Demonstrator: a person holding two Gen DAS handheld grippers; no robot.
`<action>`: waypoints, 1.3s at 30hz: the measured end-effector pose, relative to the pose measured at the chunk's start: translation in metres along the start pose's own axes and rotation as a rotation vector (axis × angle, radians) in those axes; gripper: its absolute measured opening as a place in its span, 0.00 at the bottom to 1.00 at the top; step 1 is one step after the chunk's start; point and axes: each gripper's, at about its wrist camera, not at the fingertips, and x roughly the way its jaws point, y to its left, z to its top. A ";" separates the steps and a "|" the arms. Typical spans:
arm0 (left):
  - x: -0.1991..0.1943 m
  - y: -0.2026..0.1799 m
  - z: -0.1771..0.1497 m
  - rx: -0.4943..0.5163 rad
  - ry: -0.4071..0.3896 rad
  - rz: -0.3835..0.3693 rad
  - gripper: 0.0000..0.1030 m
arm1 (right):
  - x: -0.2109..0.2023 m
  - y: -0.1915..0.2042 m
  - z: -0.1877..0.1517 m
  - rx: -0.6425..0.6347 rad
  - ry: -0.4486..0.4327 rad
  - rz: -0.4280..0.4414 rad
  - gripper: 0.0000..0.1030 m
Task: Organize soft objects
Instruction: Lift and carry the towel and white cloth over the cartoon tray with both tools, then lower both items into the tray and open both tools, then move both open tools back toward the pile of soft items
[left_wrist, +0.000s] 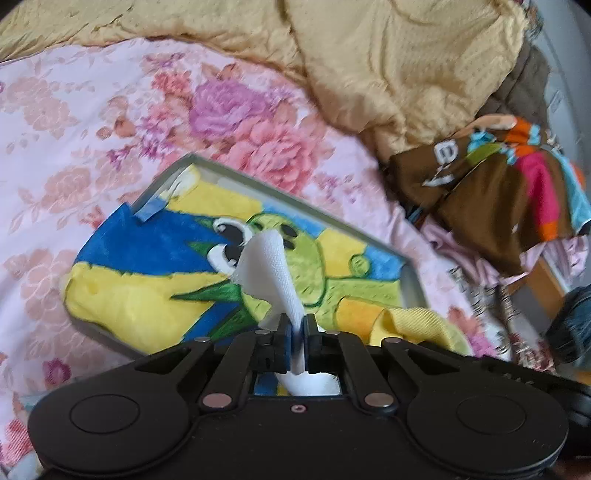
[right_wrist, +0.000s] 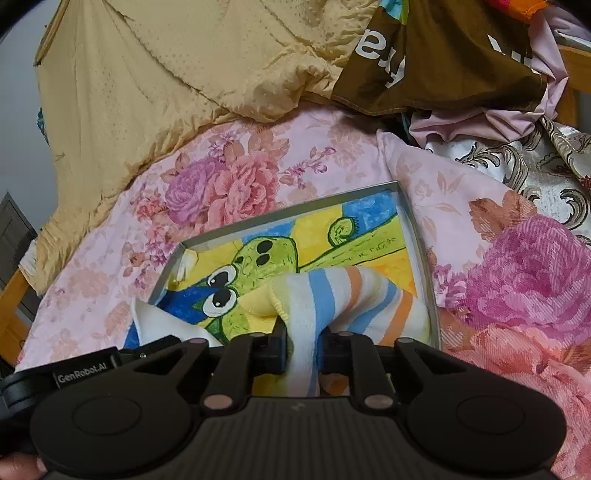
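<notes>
Your left gripper (left_wrist: 298, 325) is clamped on a white cloth (left_wrist: 271, 269). Your right gripper (right_wrist: 303, 341) pinches a striped towel (right_wrist: 351, 299). Both cloths lie just ahead in the grey tray (right_wrist: 421, 236), over a cartoon towel (left_wrist: 147, 266). Beyond sit the floral bedsheet (left_wrist: 92, 110), then a tan quilt (right_wrist: 184, 62).

Cartoon towel (left_wrist: 147, 280) in grey tray (right_wrist: 421, 236); striped cloth (right_wrist: 332, 299) draped over it.
</notes>
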 end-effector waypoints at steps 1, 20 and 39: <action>0.001 0.000 -0.001 0.004 0.014 0.012 0.08 | 0.000 0.000 0.000 0.000 0.002 -0.003 0.20; -0.059 -0.023 -0.002 0.095 -0.047 0.066 0.66 | -0.046 0.005 -0.004 -0.020 -0.068 -0.043 0.81; -0.220 -0.043 -0.060 0.252 -0.299 0.014 0.94 | -0.180 0.047 -0.065 -0.207 -0.315 -0.004 1.00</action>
